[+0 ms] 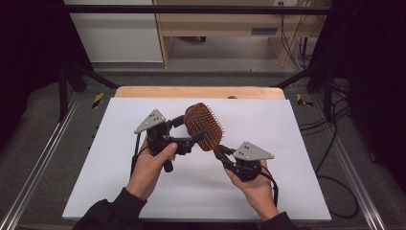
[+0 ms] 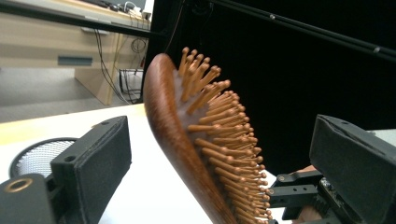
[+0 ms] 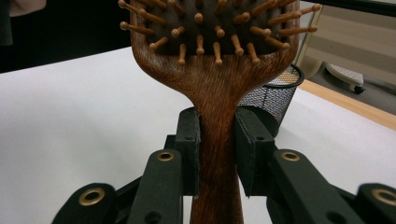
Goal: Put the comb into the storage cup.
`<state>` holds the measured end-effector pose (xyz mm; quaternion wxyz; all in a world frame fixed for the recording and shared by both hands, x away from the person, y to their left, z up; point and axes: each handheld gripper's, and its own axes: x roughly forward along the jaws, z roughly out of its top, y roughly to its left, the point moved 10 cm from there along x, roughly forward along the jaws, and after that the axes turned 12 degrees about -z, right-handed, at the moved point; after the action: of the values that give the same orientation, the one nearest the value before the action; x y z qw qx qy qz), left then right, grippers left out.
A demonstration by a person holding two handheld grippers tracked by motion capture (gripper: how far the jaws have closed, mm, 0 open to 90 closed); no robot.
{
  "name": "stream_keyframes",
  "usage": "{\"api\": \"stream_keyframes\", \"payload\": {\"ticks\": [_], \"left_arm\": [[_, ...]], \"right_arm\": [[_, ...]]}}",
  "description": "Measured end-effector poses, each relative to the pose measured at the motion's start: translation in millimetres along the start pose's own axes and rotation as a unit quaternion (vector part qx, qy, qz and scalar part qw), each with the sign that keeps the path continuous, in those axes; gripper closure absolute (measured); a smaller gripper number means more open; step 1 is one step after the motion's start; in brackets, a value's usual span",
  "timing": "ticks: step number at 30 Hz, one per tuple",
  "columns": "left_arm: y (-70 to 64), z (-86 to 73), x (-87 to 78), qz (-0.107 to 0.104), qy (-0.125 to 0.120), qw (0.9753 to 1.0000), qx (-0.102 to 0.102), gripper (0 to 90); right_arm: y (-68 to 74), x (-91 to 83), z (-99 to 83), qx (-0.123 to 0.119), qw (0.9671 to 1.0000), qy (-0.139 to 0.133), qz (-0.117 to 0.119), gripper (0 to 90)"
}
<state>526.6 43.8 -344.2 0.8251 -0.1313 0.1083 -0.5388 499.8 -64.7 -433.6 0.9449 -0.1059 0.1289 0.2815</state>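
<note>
Hairbrush work is underway over the wide white rectangular surface [image 1: 143, 191], which is carrying everything and sitting on a pale wooden top whose far edge is showing beyond it. Held up above the middle of that surface, clear of it, the brown wooden paddle hairbrush with wooden pins [image 1: 203, 126] is standing with its head toward the far side and its handle pointing near and right. The right tool [image 1: 221, 154] is pinching the handle [image 3: 218, 154], its two black padded jaws pressing against either side of the wood just below the head. The left tool [image 1: 197, 138] is sitting with its jaws spread wide, the brush head [image 2: 196, 140] standing edge-on in the gap between them, touching neither pad as far as the left gripper view is showing.

Judging from this, the step in hand looks like a handover or a two-tool regrip: the left tool is lining up on the head while the right is bearing the weight. The next move would call for the left jaws to be closing on the wooden rim rather than on the pins, which would slip or bend.

Smaller and behind the brush, a round black wire-mesh cup [image 3: 275, 95] is standing on the far part of the surface, close enough that a lowering brush head could be knocking it.
</note>
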Motion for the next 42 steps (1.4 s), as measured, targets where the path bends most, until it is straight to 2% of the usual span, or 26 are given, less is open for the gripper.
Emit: {"api": "stream_keyframes", "payload": {"ticks": [4, 5, 6, 7, 14, 21, 26, 33, 37, 40, 42], "left_arm": [[4.1, 2.4, 2.4, -0.007, -0.012, 0.9995, -0.03, 9.5], [5.0, 3.0, 2.8, -0.008, -0.016, 0.9992, -0.036, 12.8], [5.7, 3.3, 3.1, -0.008, -0.017, 0.9991, -0.039, 18.1], [6.0, 3.5, 3.8, -0.011, -0.016, 0.999, -0.04, 19.8], [9.5, 6.8, 6.7, -0.009, -0.019, 0.9985, -0.051, 24.2], [12.8, 10.2, 6.3, -0.011, -0.035, 0.9959, -0.083, 28.1], [11.5, 8.0, 10.0, -0.008, -0.028, 0.9962, -0.082, 32.3], [11.9, 9.2, 10.5, 0.005, -0.038, 0.9948, -0.094, 42.9], [10.9, 9.0, 10.2, 0.011, -0.038, 0.9948, -0.094, 44.6], [9.2, 8.8, 10.7, 0.01, -0.042, 0.9939, -0.102, 47.1], [8.6, 8.2, 10.9, 0.012, -0.038, 0.9943, -0.099, 48.6]], "right_arm": [[-1.3, -1.1, 0.9, 0.0, 1.0, -0.003, -0.003, 72.6], [-1.3, -1.1, 0.9, 0.0, 1.0, -0.004, -0.003, 72.6], [-1.3, -0.9, 0.8, -0.001, 1.0, -0.004, -0.003, 72.6], [-1.3, -0.7, 0.7, -0.002, 1.0, -0.004, -0.003, 72.6], [0.5, -0.1, 0.7, -0.003, 1.0, -0.003, -0.001, 72.6], [0.4, -0.5, 1.3, -0.004, 1.0, -0.006, -0.002, 72.6], [1.3, -0.2, 1.8, -0.004, 1.0, -0.008, -0.004, 72.6], [4.3, 1.6, -0.2, -0.006, 1.0, -0.006, 0.001, 72.6], [5.9, 2.0, -0.6, -0.005, 1.0, -0.004, 0.002, 72.6], [6.9, 2.7, -1.8, -0.005, 1.0, -0.003, 0.003, 72.6], [6.9, 3.5, -2.7, -0.006, 1.0, -0.001, 0.002, 72.6]]}}
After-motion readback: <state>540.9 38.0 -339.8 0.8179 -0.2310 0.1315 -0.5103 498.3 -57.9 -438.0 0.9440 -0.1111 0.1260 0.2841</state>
